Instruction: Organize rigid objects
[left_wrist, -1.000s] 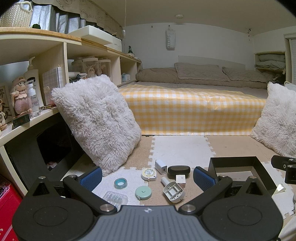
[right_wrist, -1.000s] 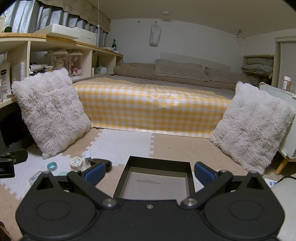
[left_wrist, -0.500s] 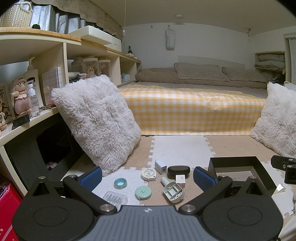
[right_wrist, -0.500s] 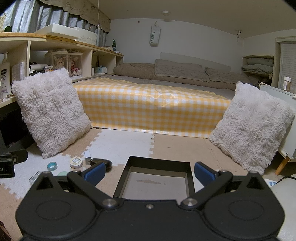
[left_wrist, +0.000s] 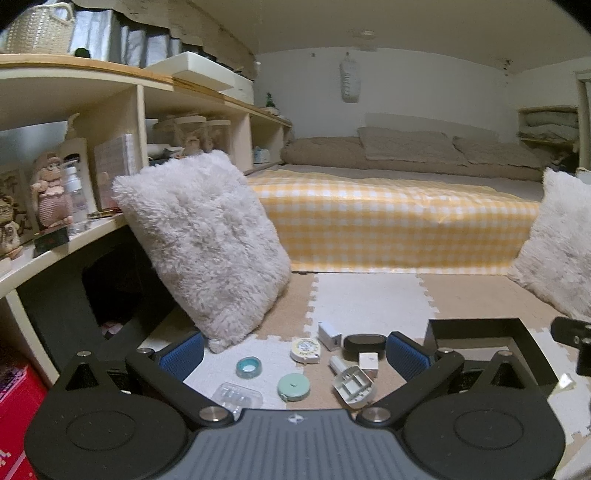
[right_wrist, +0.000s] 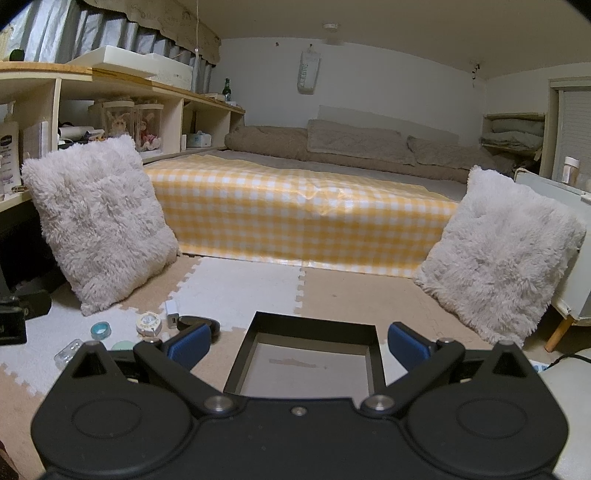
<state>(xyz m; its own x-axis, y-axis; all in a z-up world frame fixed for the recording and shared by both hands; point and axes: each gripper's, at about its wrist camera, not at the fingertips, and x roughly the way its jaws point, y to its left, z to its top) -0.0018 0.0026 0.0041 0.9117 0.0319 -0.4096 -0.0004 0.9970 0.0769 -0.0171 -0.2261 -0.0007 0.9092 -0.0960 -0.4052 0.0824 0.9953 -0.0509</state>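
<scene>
Left gripper (left_wrist: 294, 357) hovers with its blue-padded jaws spread wide, holding nothing, above small items scattered on the foam mat: teal tape roll (left_wrist: 246, 367), mint round tape measure (left_wrist: 294, 386), white plug adapter (left_wrist: 353, 381), black oval case (left_wrist: 364, 342). Right gripper (right_wrist: 298, 345), equally wide and empty, frames the empty black rectangular tray (right_wrist: 311, 327).

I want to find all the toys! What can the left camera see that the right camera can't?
Only the left wrist view shows the knitted doll on the shelf and the white adapter on the mat.

Only the right wrist view shows the bare inside of the black tray and the white cabinet.

Both show the teal tape roll, the round tape measure and the yellow checked bed.
</scene>
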